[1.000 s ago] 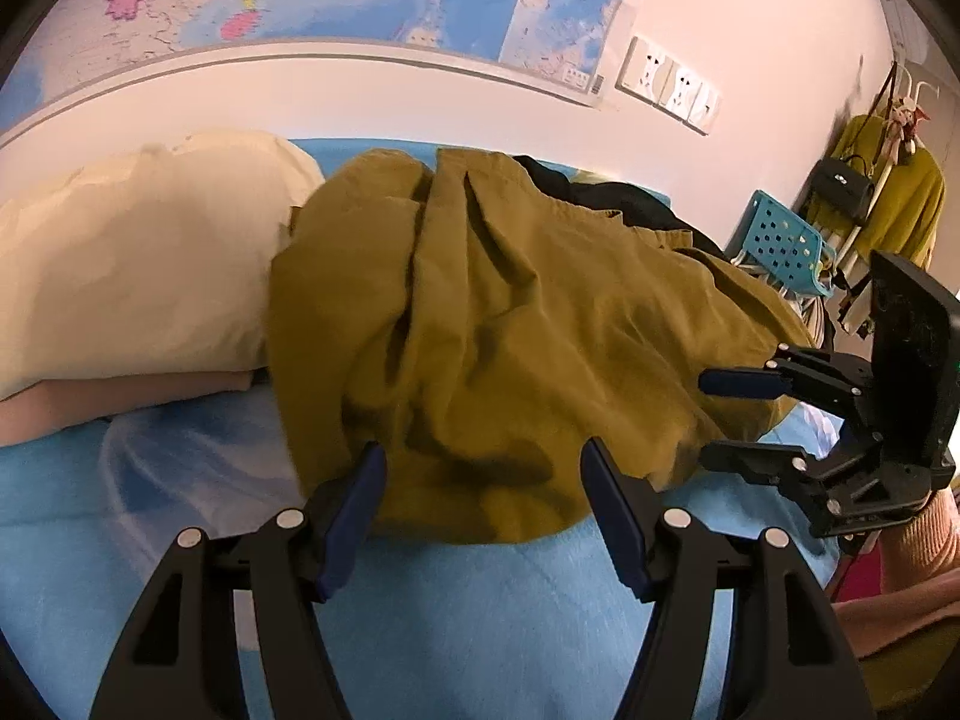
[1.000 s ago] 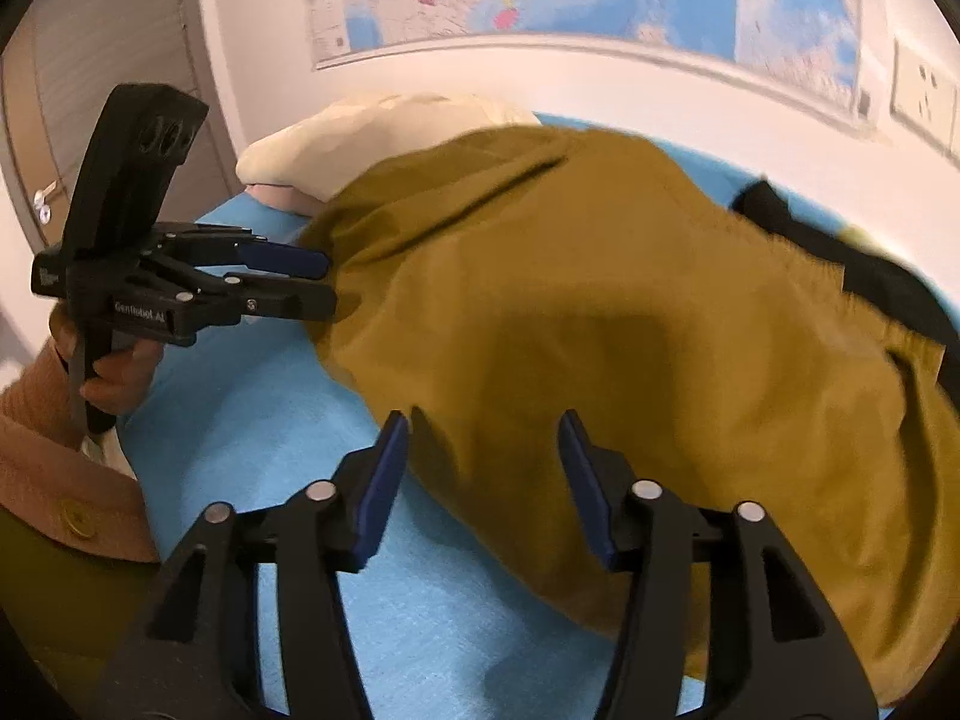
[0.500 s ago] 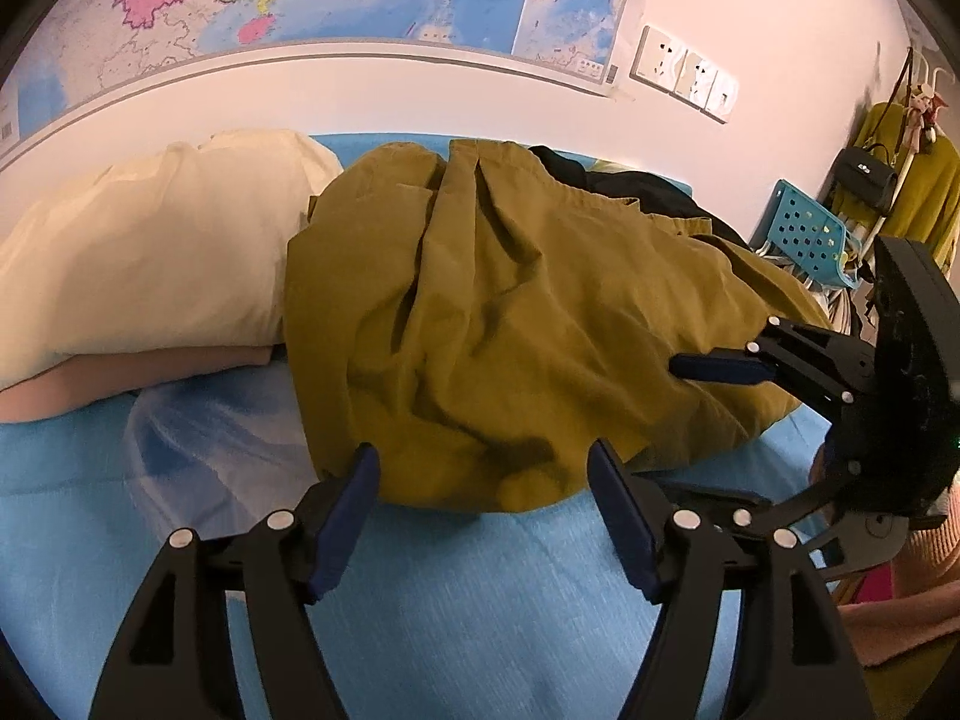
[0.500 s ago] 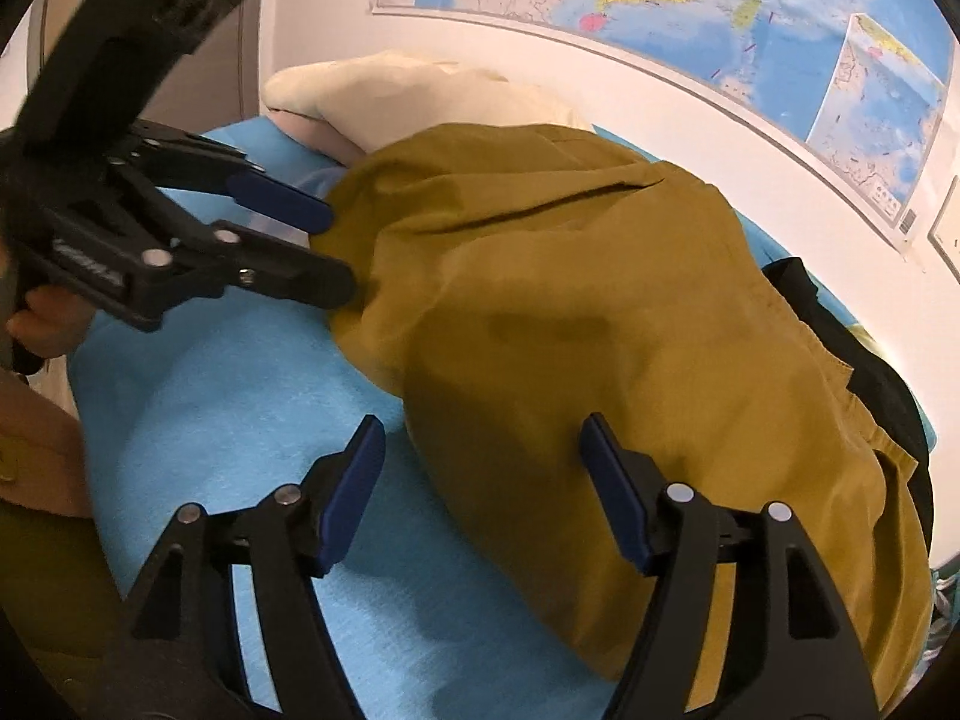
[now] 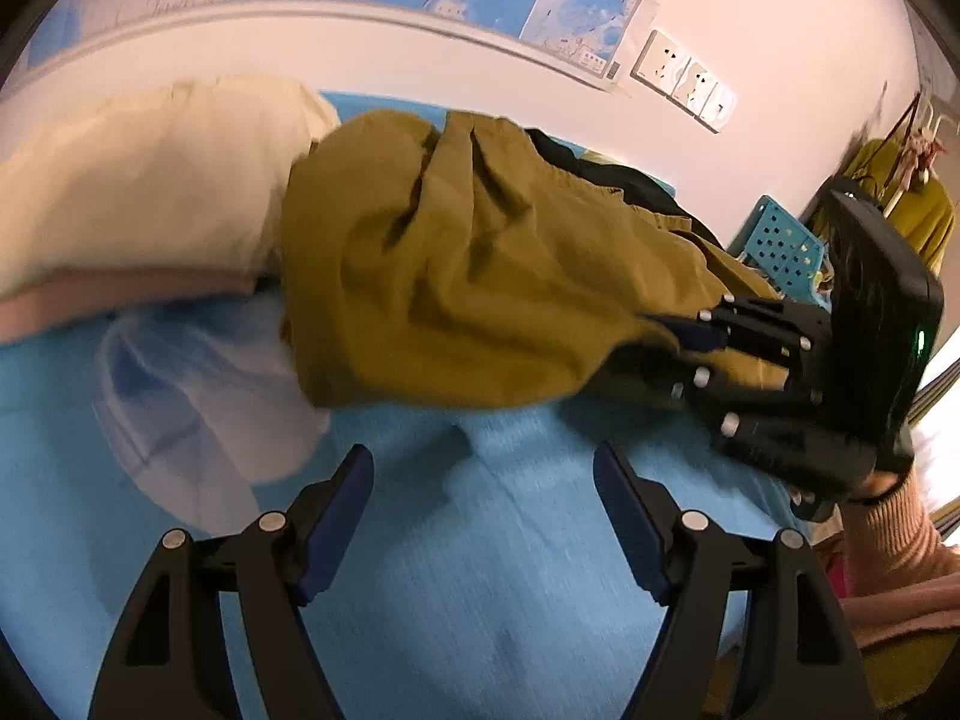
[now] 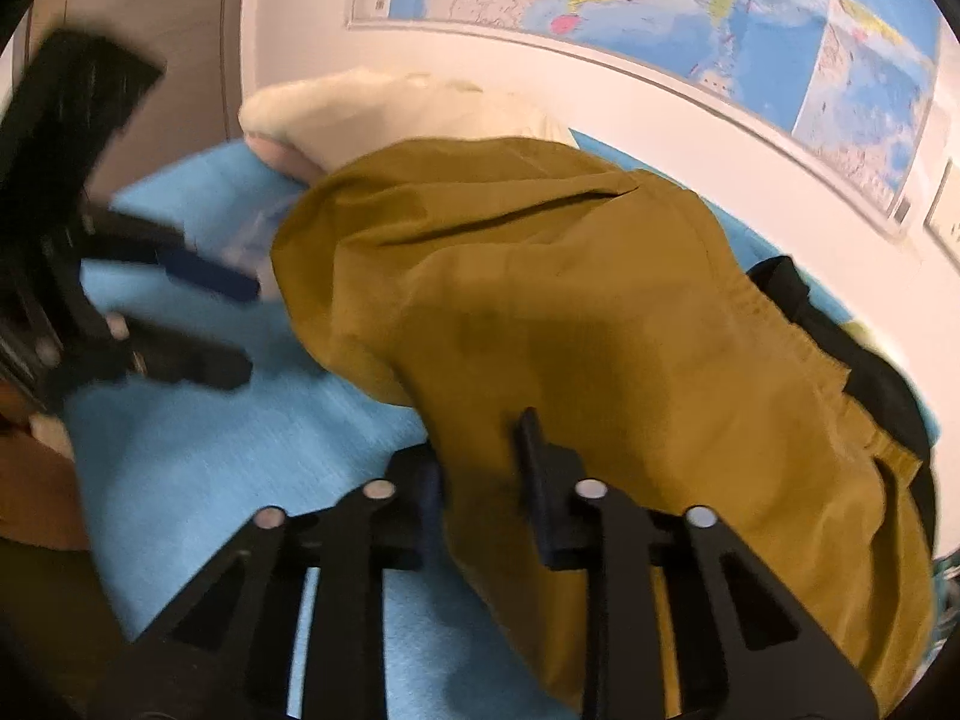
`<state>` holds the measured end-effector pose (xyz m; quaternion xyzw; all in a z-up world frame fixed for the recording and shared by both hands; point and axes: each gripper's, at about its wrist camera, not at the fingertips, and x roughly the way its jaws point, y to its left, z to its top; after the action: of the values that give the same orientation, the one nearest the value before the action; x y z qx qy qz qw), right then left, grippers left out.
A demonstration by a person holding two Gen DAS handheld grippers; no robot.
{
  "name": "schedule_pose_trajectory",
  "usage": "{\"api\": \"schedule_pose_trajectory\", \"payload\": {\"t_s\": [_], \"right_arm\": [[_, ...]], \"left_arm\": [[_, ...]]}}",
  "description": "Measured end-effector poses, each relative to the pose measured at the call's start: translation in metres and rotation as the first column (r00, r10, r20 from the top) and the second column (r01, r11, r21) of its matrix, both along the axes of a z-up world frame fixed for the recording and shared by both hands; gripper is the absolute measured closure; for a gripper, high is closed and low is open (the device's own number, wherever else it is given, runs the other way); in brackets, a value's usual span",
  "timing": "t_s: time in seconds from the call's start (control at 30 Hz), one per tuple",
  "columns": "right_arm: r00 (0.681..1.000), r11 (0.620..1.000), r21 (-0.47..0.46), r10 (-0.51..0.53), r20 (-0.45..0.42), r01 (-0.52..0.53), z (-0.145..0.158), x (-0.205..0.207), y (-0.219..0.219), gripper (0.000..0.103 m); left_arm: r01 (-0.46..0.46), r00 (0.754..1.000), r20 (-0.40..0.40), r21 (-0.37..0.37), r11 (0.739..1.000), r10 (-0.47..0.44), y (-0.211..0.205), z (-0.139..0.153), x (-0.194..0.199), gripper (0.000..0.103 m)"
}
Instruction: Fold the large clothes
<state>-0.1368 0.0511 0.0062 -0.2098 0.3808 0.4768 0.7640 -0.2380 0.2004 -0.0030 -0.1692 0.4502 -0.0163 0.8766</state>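
A large olive-green garment [image 5: 480, 276] lies crumpled on the blue sheet [image 5: 492, 600]. In the right wrist view the olive garment [image 6: 600, 312] fills the middle. My right gripper [image 6: 480, 474] is at its near hem and its jaws are closing, with a fold of the cloth pinched between the pads. The left wrist view shows the right gripper [image 5: 696, 336] biting the garment's right end. My left gripper [image 5: 480, 498] hovers over bare sheet just short of the garment, its jaws opening with nothing between them. From the right wrist, the left gripper [image 6: 240, 324] sits beside the garment's left end.
A cream bundle [image 5: 138, 180] on a pink one [image 5: 120, 300] lies at the left. A clear plastic bag [image 5: 198, 396] lies beside the garment and black clothing [image 5: 606, 174] behind it. The map wall [image 5: 360, 54] backs the bed. A blue perforated crate [image 5: 780, 246] stands at the right.
The right gripper, open over the garment's near edge before, has closed on that hem. The left gripper has drawn back from the garment and now stands over bare sheet.
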Motion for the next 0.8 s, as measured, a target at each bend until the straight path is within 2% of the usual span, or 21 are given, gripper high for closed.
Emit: {"api": "schedule_pose_trajectory", "payload": {"t_s": [0.17,0.23,0.27,0.37,0.43,0.57,0.6,0.7,0.73,0.8], "right_arm": [[0.997,0.998,0.063,-0.022,-0.074,0.026,0.008,0.01,-0.007,0.084],[0.996,0.997,0.069,-0.022,-0.081,0.027,0.008,0.01,-0.007,0.084],[0.997,0.997,0.068,-0.021,-0.077,0.026,0.008,0.01,-0.007,0.084],[0.997,0.997,0.071,-0.025,-0.076,0.03,0.006,0.008,-0.007,0.084],[0.996,0.996,0.081,-0.03,-0.081,0.036,0.006,0.008,-0.008,0.084],[0.994,0.994,0.101,-0.033,-0.104,0.044,0.005,0.009,-0.011,0.083],[0.993,0.994,0.105,-0.031,-0.112,0.043,0.004,0.01,-0.012,0.083],[0.988,0.99,0.127,-0.035,-0.151,0.054,0.004,0.011,-0.015,0.082],[0.984,0.989,0.137,-0.036,-0.175,0.06,0.005,0.011,-0.017,0.079],[0.976,0.984,0.163,-0.038,-0.212,0.074,0.007,0.011,-0.024,0.073]], "left_arm": [[-0.006,1.0,-0.003,-0.145,0.989,0.005,0.003,-0.008,0.007,0.03],[-0.039,0.999,0.004,-0.253,0.967,0.041,0.01,-0.011,0.016,0.03],[-0.058,0.998,0.005,-0.314,0.948,0.063,0.015,-0.012,0.022,0.03],[-0.118,0.992,-0.003,-0.401,0.909,0.128,0.026,-0.016,0.036,0.03],[-0.145,0.988,-0.01,-0.415,0.898,0.155,0.029,-0.018,0.042,0.03],[-0.202,0.979,-0.052,-0.391,0.898,0.198,0.03,-0.022,0.057,0.029],[-0.215,0.976,-0.058,-0.404,0.889,0.21,0.032,-0.023,0.061,0.025],[-0.236,0.971,-0.063,-0.439,0.867,0.232,0.041,-0.025,0.071,0.024],[-0.237,0.971,-0.067,-0.441,0.866,0.231,0.042,-0.026,0.074,0.024],[-0.233,0.972,-0.068,-0.415,0.879,0.225,0.041,-0.025,0.083,0.024]]}}
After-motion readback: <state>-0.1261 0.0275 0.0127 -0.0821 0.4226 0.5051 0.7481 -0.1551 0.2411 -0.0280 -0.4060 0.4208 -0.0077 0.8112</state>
